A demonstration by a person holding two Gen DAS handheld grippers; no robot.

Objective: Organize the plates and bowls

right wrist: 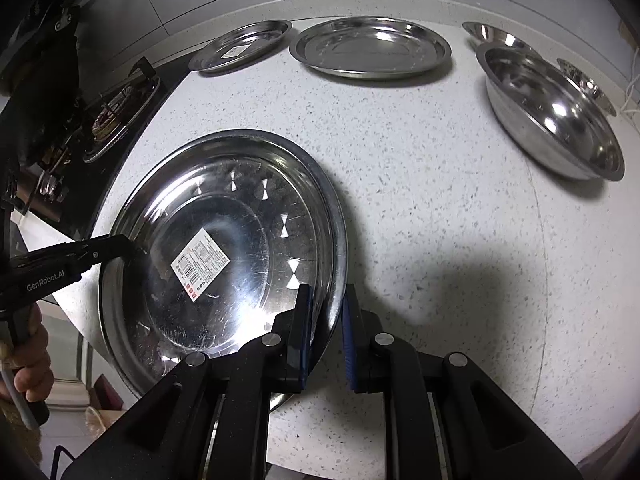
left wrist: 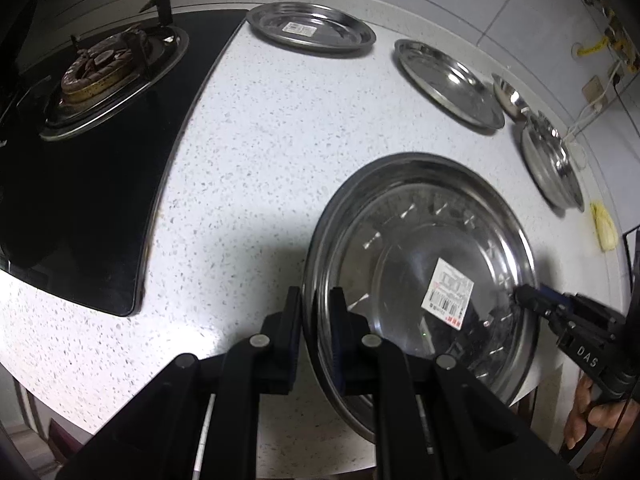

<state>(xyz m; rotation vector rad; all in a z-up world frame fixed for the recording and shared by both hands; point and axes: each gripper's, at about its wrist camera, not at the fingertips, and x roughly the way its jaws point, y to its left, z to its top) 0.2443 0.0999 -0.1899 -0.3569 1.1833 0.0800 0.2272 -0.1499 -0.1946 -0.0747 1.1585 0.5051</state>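
1. The large steel plate (right wrist: 224,248), with a white barcode sticker (right wrist: 201,263) in its middle, is the thing in hand. You hold it by opposite rims, one gripper on each side, over the near part of the speckled white desk (right wrist: 440,240). Whether its underside touches the desk or hangs just above it cannot be told.
2. Your left gripper (left wrist: 316,312) has its jaws pressed onto the plate's left rim, one finger inside the dish and one outside.
3. Your right gripper (right wrist: 326,320) straddles the plate's right rim the same way. A sliver of gap shows beside the outer pad, so the jaws are narrowed around the rim, and the pinch looks real but not certain.
4. Well ahead of both jaws, along the back of the desk, lie the other pieces, each on its own: a small plate with a label (right wrist: 242,46) to the far left, a medium plate (right wrist: 370,48) beside it, then a deep wide dish (right wrist: 556,116) to the far right with two small bowls, one (right wrist: 494,34) and another (right wrist: 588,80), just behind it.
5. To the left of the left jaws sits a black gas hob (left wrist: 80,160) with its burner.
6. Judged from this layout, the organizing is at an early stage: nothing appears stacked yet. All five pieces at the back stand separately, and the large plate is not yet set anywhere final.
7. What likely remains: settle this plate as a base or carry it to the others, then nest the plates by size and gather the bowls.
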